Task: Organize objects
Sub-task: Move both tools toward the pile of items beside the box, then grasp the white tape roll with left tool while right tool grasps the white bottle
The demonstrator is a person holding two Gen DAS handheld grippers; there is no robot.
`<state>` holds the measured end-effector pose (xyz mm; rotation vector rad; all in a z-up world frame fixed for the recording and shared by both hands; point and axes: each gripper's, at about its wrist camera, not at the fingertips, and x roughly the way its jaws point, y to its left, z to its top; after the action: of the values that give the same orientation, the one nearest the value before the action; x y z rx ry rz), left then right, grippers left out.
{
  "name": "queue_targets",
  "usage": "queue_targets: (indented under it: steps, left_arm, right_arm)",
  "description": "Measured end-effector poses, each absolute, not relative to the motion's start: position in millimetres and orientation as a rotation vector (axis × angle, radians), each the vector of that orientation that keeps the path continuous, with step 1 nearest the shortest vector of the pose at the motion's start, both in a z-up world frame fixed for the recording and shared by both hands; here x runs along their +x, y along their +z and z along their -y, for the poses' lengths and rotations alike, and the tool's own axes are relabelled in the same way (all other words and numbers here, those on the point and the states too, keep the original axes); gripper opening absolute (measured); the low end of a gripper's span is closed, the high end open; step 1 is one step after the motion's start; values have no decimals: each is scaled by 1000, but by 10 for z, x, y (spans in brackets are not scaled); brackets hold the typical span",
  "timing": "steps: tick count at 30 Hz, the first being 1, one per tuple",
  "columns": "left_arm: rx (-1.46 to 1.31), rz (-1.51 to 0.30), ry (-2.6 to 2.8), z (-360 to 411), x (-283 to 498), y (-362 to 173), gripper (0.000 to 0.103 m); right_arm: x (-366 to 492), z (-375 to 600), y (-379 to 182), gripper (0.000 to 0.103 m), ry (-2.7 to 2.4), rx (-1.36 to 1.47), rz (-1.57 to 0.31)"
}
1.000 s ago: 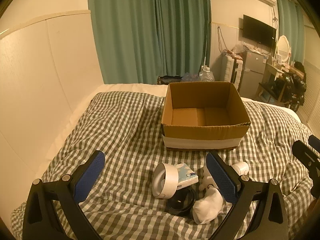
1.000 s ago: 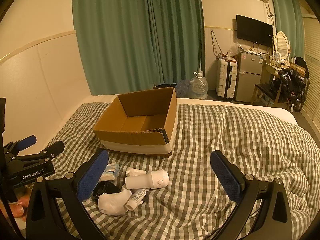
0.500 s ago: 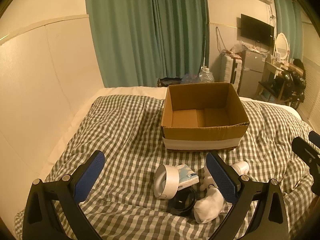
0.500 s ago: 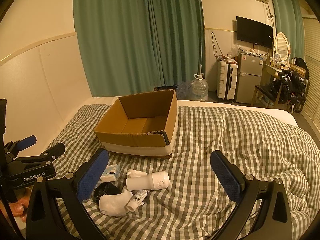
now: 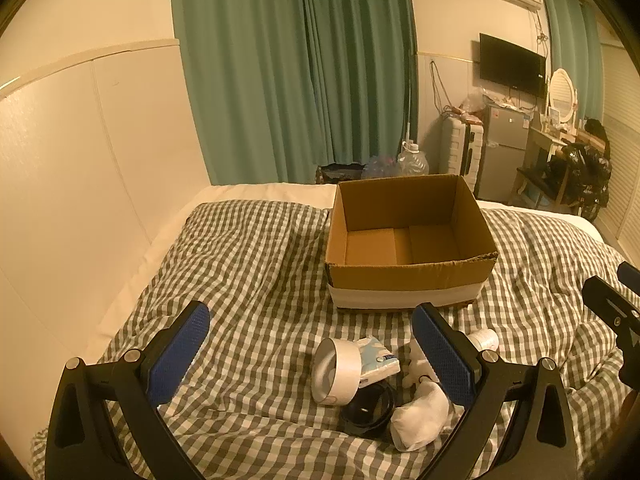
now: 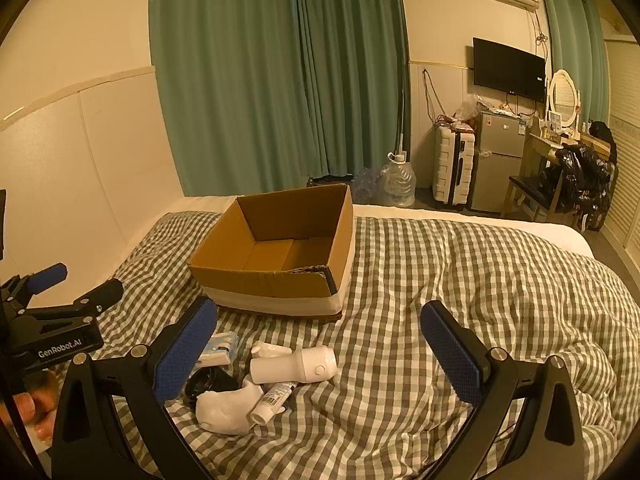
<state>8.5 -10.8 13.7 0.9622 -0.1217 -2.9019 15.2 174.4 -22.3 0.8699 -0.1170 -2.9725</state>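
An open, empty cardboard box [image 5: 408, 276] [image 6: 276, 280] stands on the checked bed cover. In front of it lies a small heap: a white tape roll [image 5: 335, 372], a tissue pack [image 5: 378, 360] [image 6: 219, 347], a black round thing [image 5: 368, 408] [image 6: 208, 383], a white sock [image 5: 418, 414] [image 6: 226, 406], a white handheld device [image 6: 294, 365] and a small tube [image 6: 272, 398]. My left gripper [image 5: 310, 350] is open above the heap, touching nothing. My right gripper [image 6: 320, 346] is open above the white device, empty.
The bed's checked cover [image 6: 460, 280] spreads wide to the right of the box. A padded wall [image 5: 80, 200] runs along the left. Beyond the bed stand a water jug [image 6: 398, 182], a suitcase [image 6: 452, 168], a fridge [image 6: 498, 164] and a cluttered desk.
Both grippers have risen and pulled back slightly, so the box and heap sit a little lower in both views. Nothing on the bed has moved.
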Motion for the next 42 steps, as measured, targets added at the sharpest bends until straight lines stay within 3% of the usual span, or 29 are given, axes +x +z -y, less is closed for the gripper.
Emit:
queue_targets:
  steps: [15,30,42]
  left_arm:
    - [1049,55,-2881,256,-144,-123,103]
    - [1255,36,-2814,272,-386,-729,102]
    - [1425,63,-2768,206,-550,-1115,87]
  right_arm:
    - [-5,-1795,-490,102,-2950,933,126]
    - [-425,-1721,-1346,102,-2710,1155,207]
    - [-659,-1351,-1744,102,-2582,1347,43]
